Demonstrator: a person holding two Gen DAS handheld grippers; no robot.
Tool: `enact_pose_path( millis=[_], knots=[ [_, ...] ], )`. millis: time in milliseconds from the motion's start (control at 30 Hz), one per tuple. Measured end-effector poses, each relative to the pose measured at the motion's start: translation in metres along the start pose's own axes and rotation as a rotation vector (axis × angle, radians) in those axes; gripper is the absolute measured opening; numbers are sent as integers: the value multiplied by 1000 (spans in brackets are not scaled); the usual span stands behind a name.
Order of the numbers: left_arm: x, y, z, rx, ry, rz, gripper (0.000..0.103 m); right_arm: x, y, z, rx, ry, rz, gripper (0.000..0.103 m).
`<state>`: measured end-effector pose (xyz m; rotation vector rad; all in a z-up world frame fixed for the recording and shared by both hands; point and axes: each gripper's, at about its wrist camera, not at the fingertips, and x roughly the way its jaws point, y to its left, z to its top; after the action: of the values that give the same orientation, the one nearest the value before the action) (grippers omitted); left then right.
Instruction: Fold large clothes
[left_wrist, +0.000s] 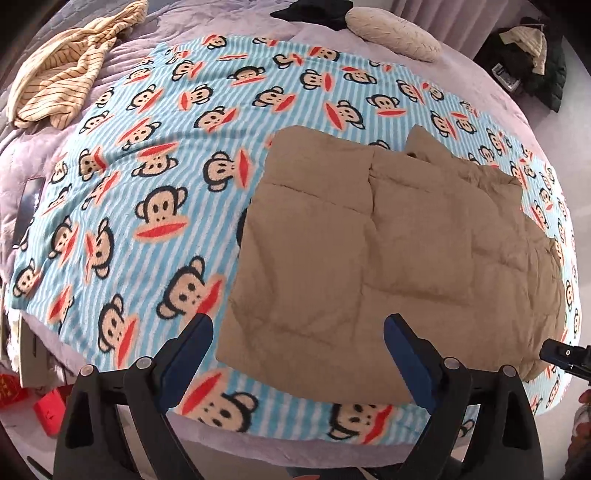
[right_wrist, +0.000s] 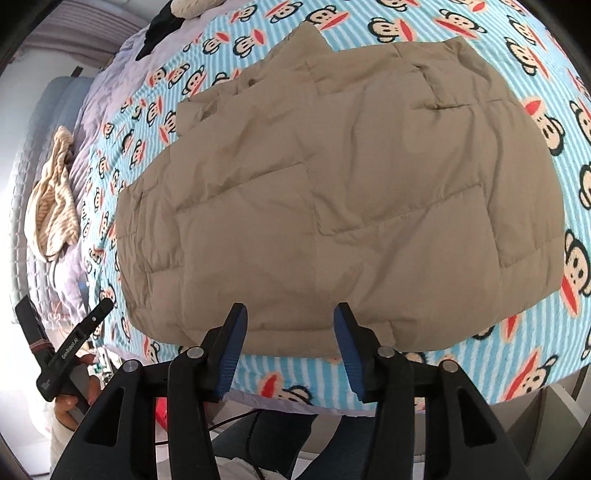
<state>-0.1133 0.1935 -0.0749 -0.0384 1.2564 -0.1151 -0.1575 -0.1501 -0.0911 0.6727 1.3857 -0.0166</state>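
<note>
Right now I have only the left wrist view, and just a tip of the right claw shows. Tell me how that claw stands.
Observer: The right claw is open and empty, over the near hem of the tan jacket.
Operator: Now tell me what's holding my left claw.
Observer: A hand grips the left claw near the bed's edge, left of the jacket.

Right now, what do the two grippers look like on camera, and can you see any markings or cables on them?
Both are alike: the left gripper and right gripper have black angular plastic arms with silver round rivets, and blue ribbed pads on the fingertips. Seen from the right wrist, the left gripper's side carries small white lettering, too small to read surely. A thin dark cable runs below.
</note>
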Motion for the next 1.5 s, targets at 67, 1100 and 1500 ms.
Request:
enact_pose_path(
  millis=[67, 1100, 1500],
  knots=[
    [-3, -6, -3, 3, -5, 21, 94, 2, -2, -1, -11, 16, 7, 53],
    [157, 60, 75, 127, 336, -561, 95, 73, 54, 15, 65, -3, -72, 94],
    [168, 6, 83, 227, 438, -747, 28, 58, 58, 16, 52, -24, -92, 94]
  ],
)
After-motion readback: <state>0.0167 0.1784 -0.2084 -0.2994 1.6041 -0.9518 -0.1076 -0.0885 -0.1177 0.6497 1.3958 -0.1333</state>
